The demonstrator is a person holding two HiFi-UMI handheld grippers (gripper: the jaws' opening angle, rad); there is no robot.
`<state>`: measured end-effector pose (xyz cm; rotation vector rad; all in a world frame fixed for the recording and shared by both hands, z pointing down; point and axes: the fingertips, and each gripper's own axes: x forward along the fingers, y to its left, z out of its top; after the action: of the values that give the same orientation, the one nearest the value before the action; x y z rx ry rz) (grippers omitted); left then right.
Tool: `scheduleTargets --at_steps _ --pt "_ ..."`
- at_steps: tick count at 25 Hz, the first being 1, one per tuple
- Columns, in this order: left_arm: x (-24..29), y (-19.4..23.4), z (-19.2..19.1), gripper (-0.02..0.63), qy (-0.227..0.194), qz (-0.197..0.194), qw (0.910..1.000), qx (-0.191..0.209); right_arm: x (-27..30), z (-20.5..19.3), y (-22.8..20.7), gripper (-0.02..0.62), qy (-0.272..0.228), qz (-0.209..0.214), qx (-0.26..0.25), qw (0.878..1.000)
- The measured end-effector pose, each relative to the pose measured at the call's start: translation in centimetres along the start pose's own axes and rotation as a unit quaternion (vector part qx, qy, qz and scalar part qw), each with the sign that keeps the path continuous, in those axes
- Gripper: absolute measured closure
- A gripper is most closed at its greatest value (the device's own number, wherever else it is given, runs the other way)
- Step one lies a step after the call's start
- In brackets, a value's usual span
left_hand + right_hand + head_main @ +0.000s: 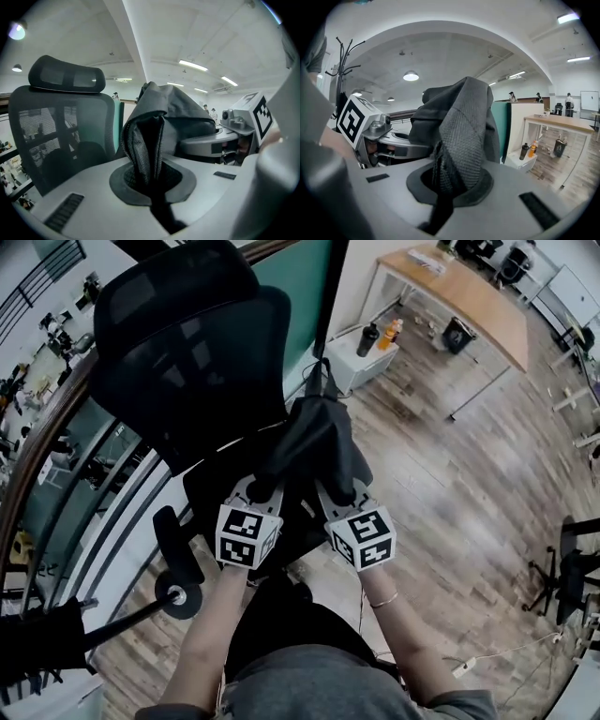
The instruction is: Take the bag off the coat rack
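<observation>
We have left gripper (265, 489) and right gripper (330, 493) clamped on bag (314, 439); likely soft, light, floppy, best held by its mesh straps.

From above, the bag (314, 442) drapes over the fingers of the left gripper (265, 486) and right gripper (330, 491), hiding where they pinch it. The coat rack (344, 58) shows hooks only; its pole disappears behind the left gripper's cube. Distant people (568, 101) are too small to make out.
</observation>
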<state>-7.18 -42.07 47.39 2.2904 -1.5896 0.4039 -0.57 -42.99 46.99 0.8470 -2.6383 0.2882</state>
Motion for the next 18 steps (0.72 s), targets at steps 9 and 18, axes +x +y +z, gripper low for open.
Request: scheduleTargets --at_steps 9,18 --pt "6.6 2.2 -1.2 0.577 0.051 -0.041 0.9973 0.034 4.0 -2.9 -4.1 0.584 0.035 -0.044 0.078 0.995" --pt "9.6 3.3 -6.1 0.577 0.108 -0.061 0.9921 0.015 6.6 -7.6 -5.0 0.583 0.091 -0.062 0.125 0.986"
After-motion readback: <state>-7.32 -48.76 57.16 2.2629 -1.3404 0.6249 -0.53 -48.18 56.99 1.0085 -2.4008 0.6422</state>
